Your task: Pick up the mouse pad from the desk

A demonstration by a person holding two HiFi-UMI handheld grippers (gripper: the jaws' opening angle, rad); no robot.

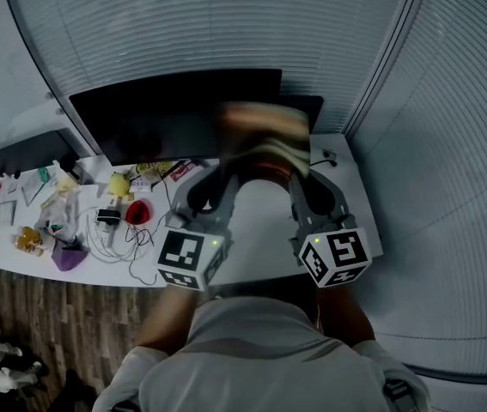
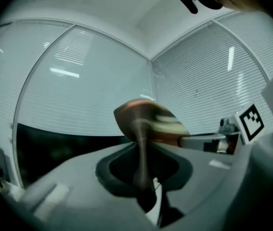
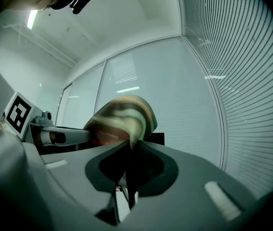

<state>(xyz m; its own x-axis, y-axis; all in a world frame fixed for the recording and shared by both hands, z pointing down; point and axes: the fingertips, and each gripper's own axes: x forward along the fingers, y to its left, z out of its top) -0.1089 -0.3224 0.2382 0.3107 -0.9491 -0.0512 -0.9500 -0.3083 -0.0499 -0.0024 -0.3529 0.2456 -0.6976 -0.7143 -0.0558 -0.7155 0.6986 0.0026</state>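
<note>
Pinching the mouse pad (image 1: 263,140) by opposite edges in narrow left claw (image 2: 142,148) and right claw (image 3: 129,150), well above the bench (image 1: 356,204); probably light and floppy, so best gripped at the rim.

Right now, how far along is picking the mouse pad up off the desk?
Done: the bent brown, orange and cream striped mouse pad is up, clear above the white desk. In hand: left gripper and right gripper each pinch one edge of it. Left: nothing of the pickup shows undone.
</note>
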